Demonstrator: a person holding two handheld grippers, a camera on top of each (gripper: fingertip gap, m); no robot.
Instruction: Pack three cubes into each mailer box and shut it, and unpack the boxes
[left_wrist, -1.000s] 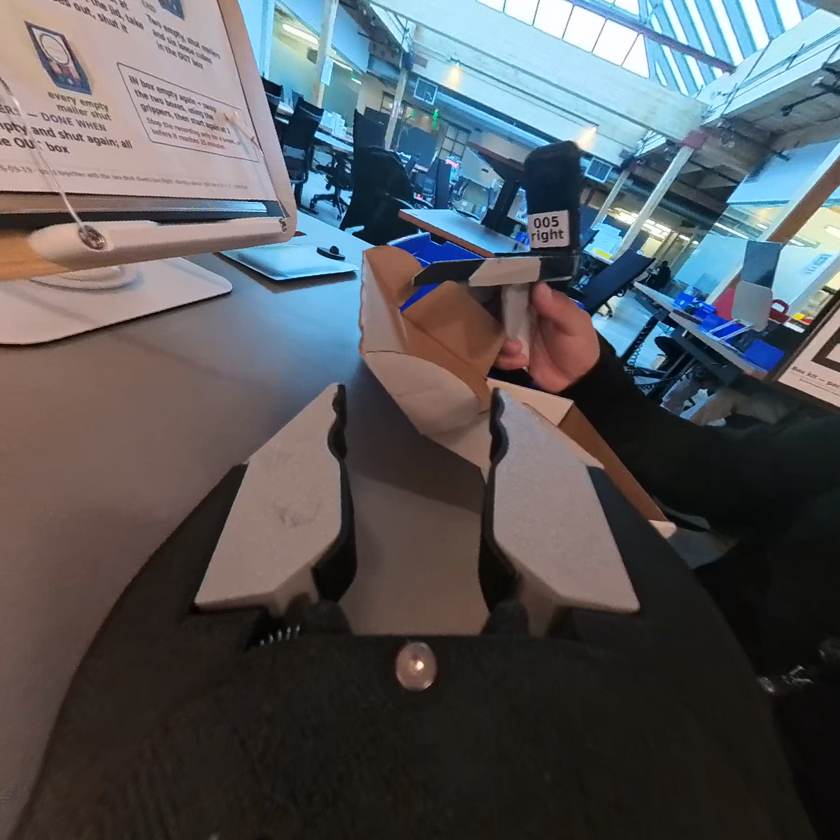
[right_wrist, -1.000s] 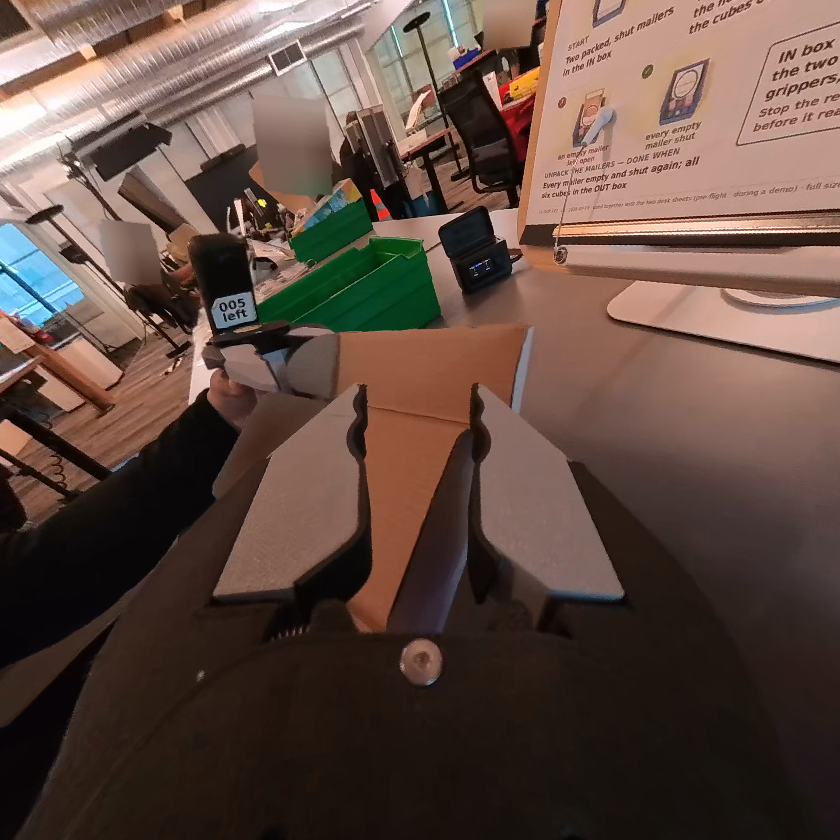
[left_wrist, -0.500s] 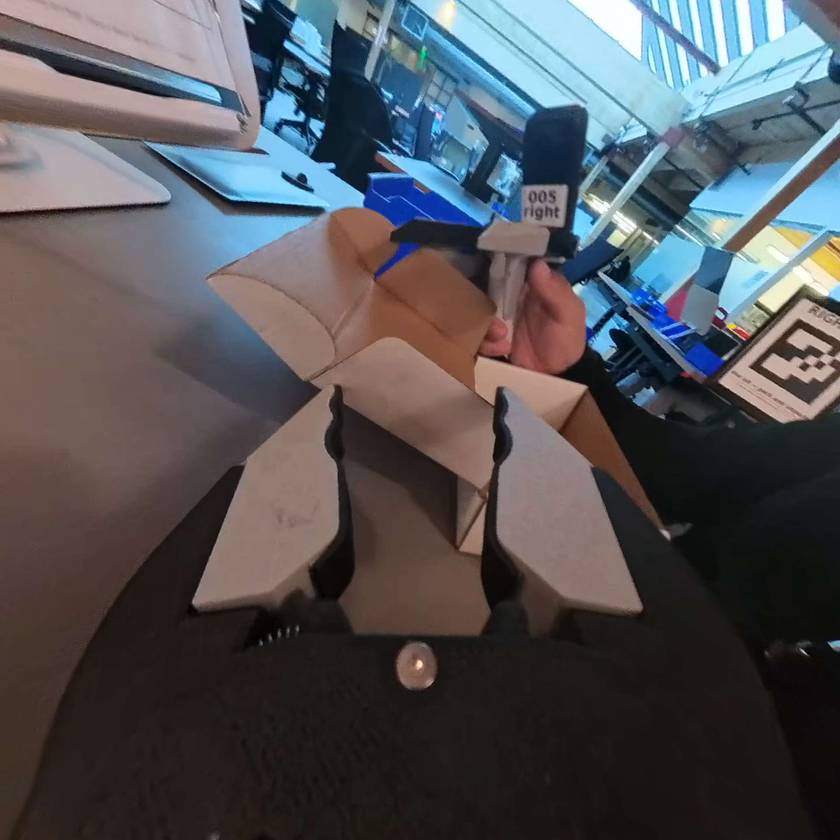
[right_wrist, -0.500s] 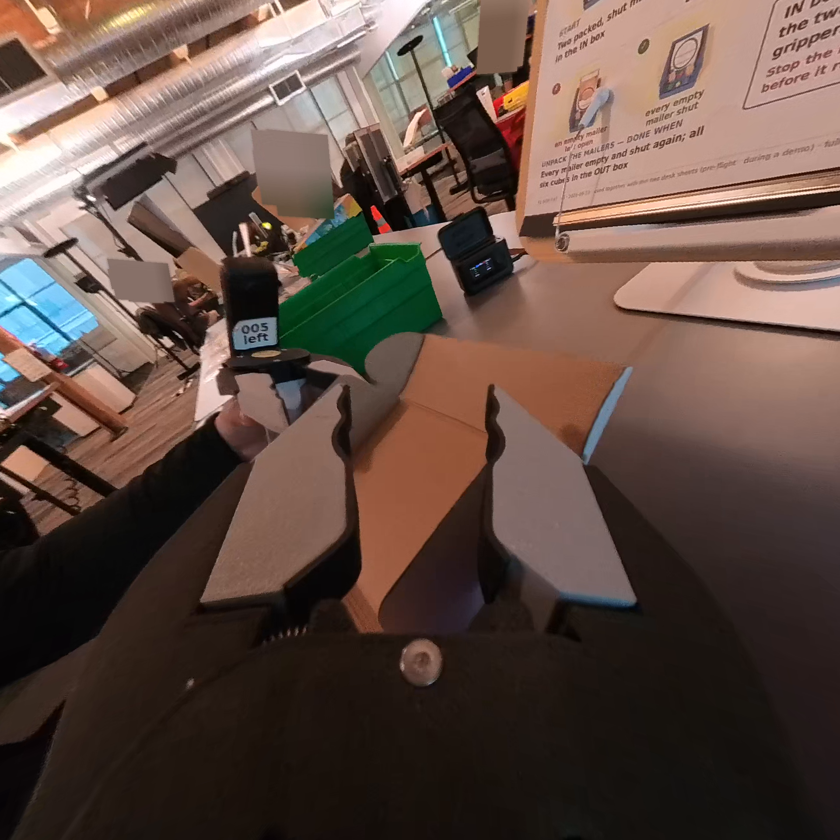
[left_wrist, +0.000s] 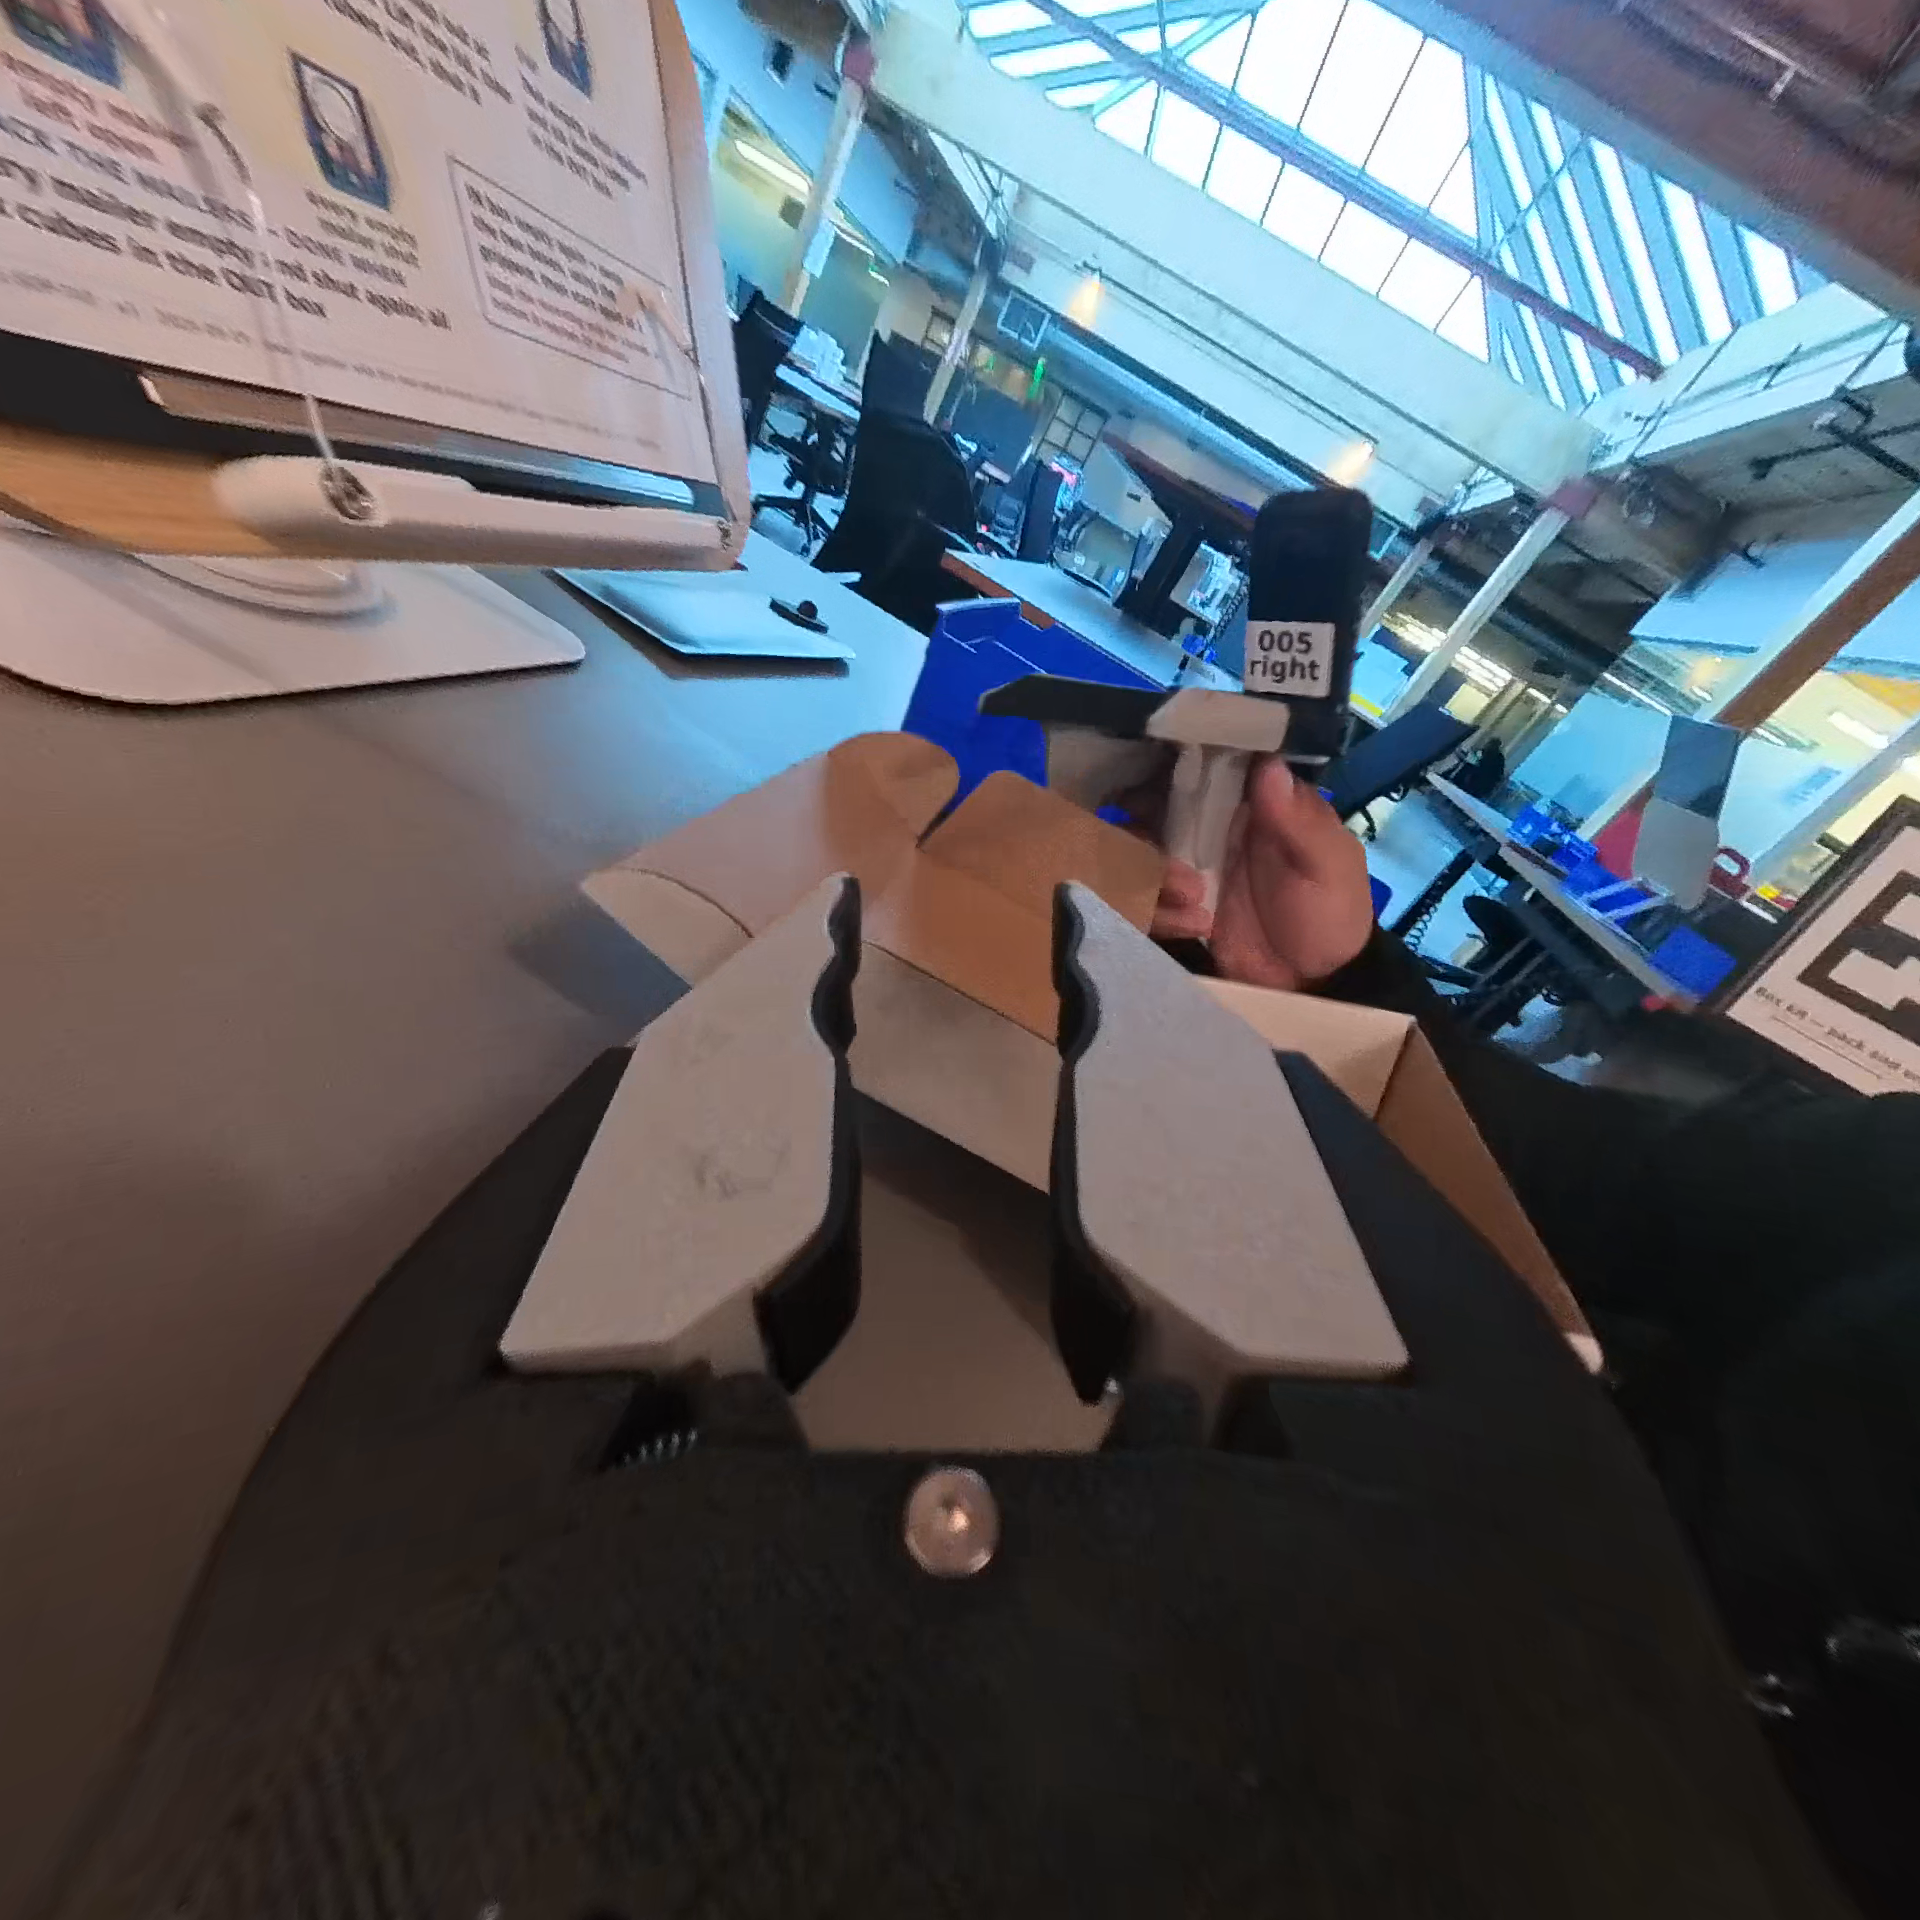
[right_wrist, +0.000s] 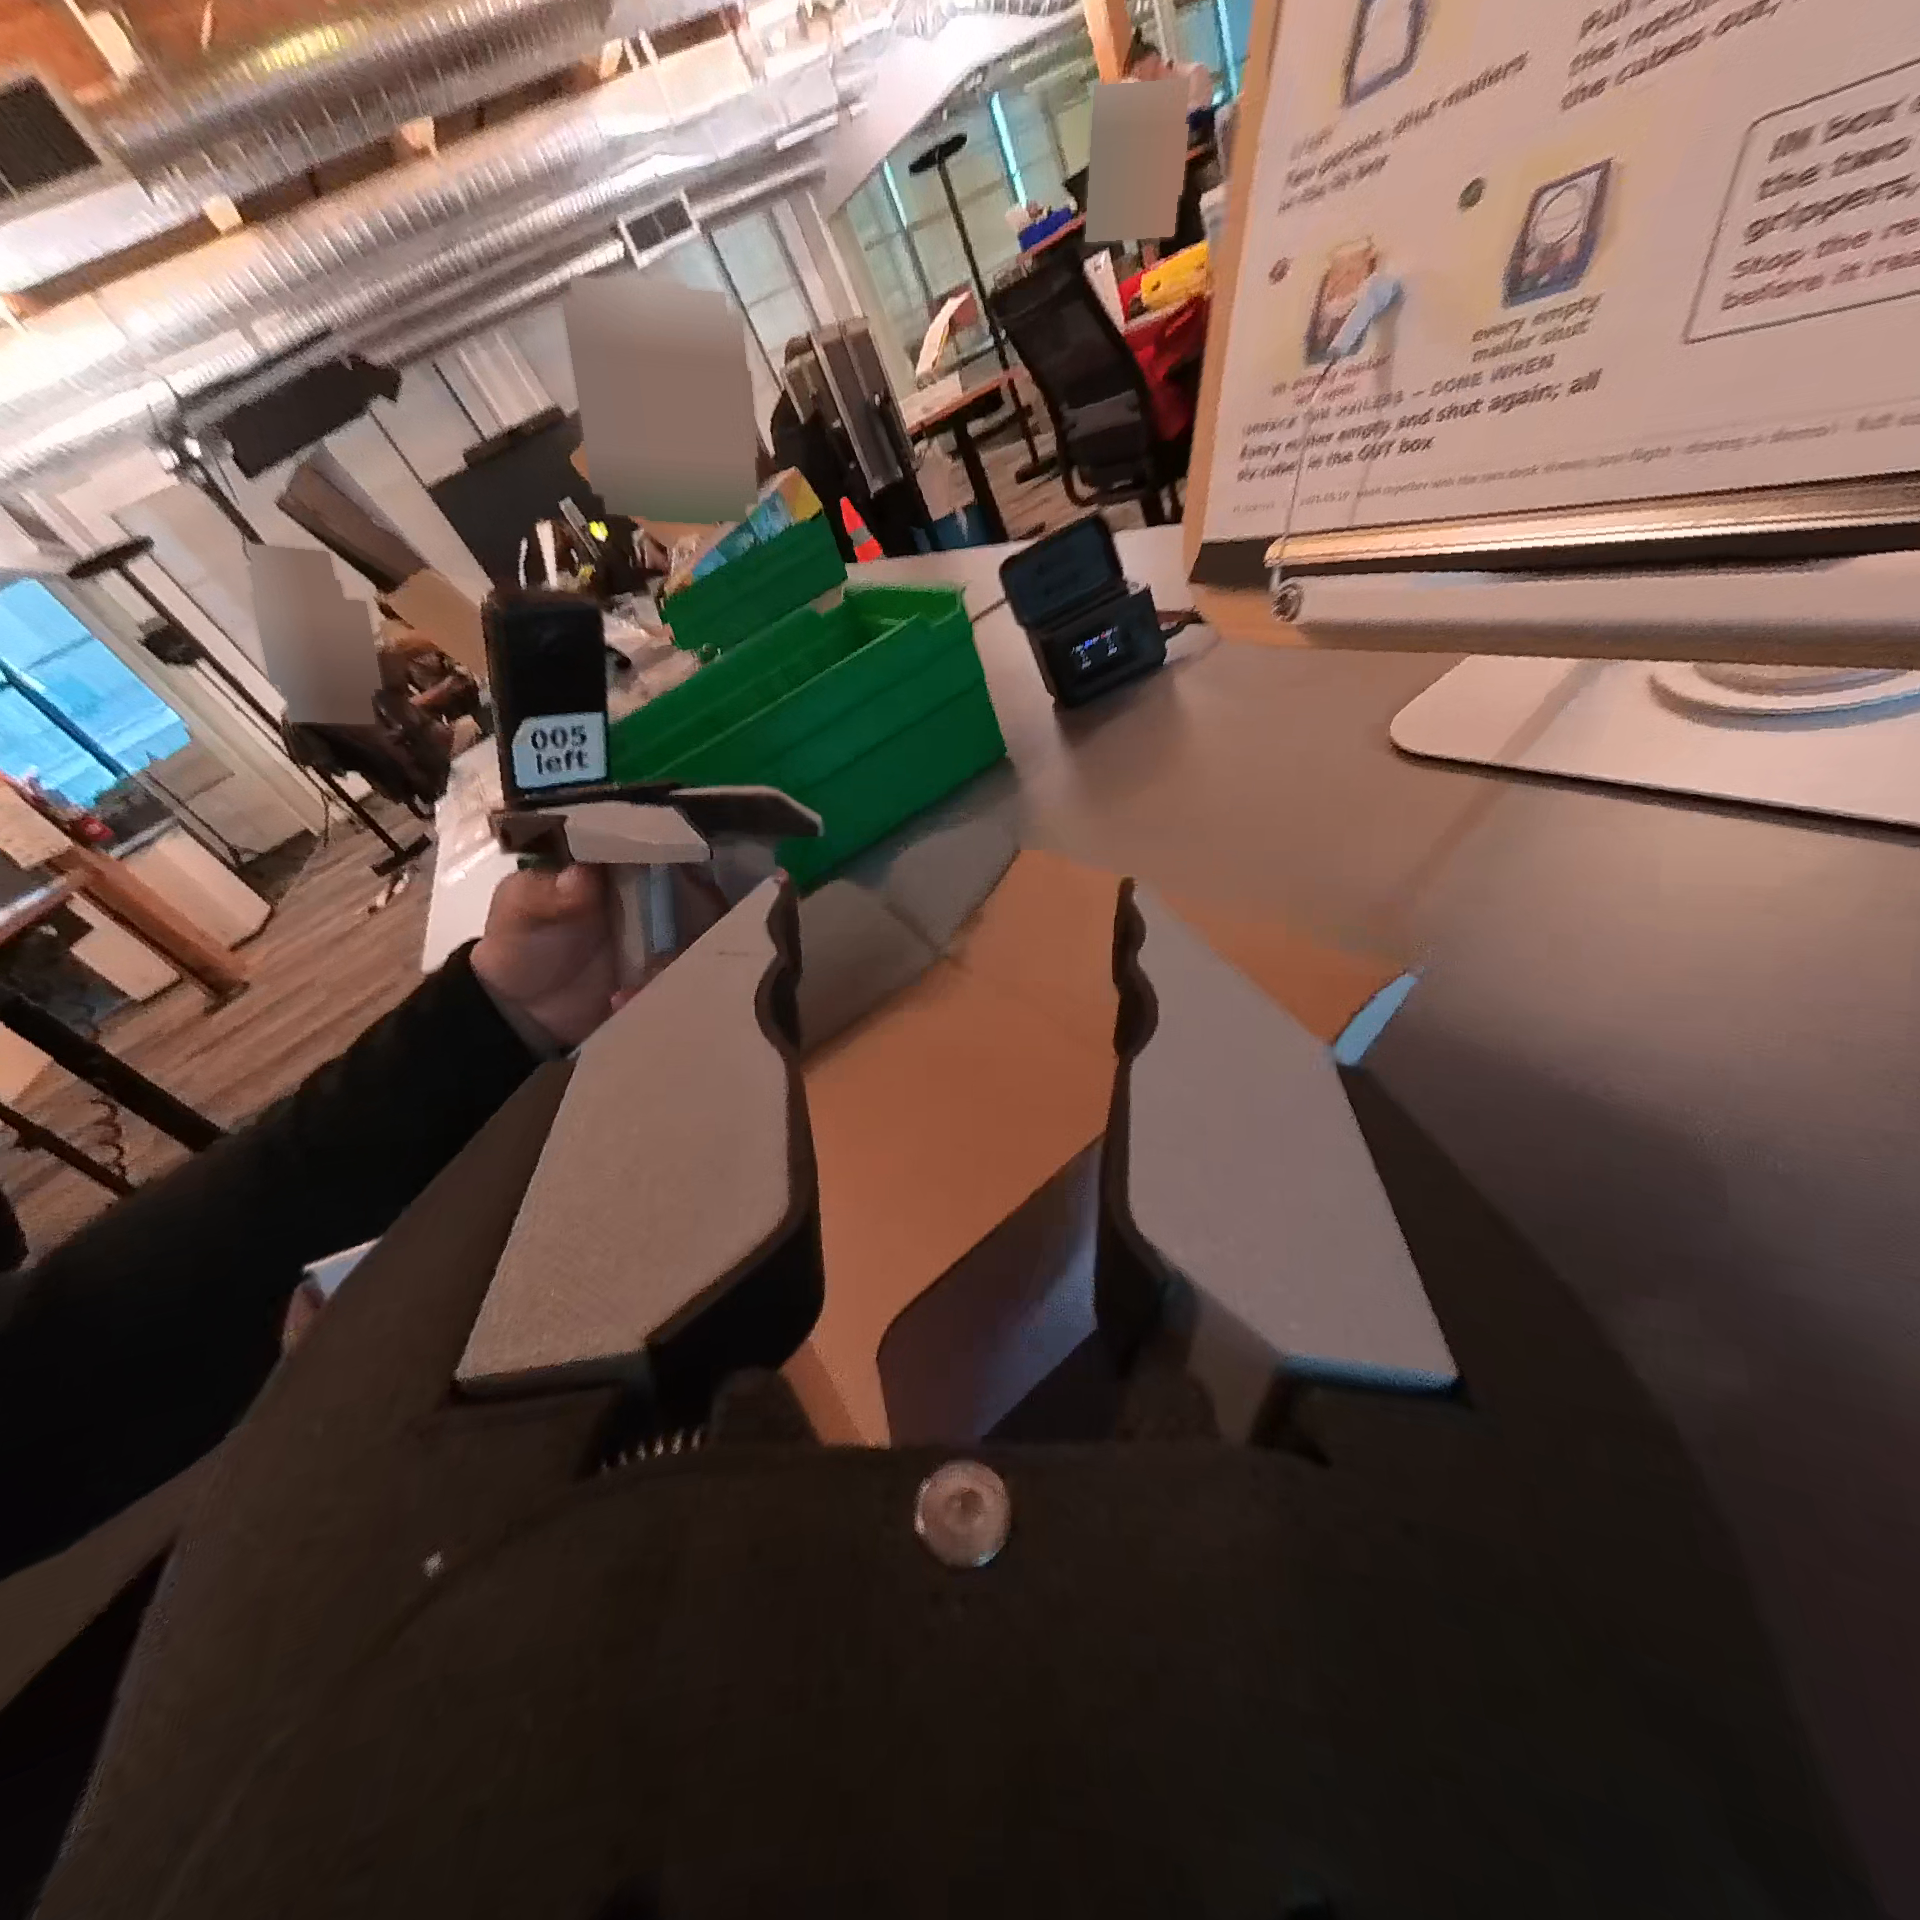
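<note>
Left wrist view: the left gripper (left_wrist: 951, 961) is spread, pinching nothing; the mailer (left_wrist: 987, 904) lies on the desk (left_wrist: 312, 935) straight ahead, lid flaps raised, between both grippers. Right wrist view: the right gripper (right_wrist: 956, 961) is spread too, over the brown lid (right_wrist: 1039, 997); the left gripper (right_wrist: 727, 821) faces it across the mailer, about equally near; no cubes show.

Sign (right_wrist: 1558, 260): propped on white stand, desk rear
Green bins (right_wrist: 831, 696): far desk edge
Black case (right_wrist: 1091, 644): beside bins
Blue bin (left_wrist: 997, 665): beyond desk
</note>
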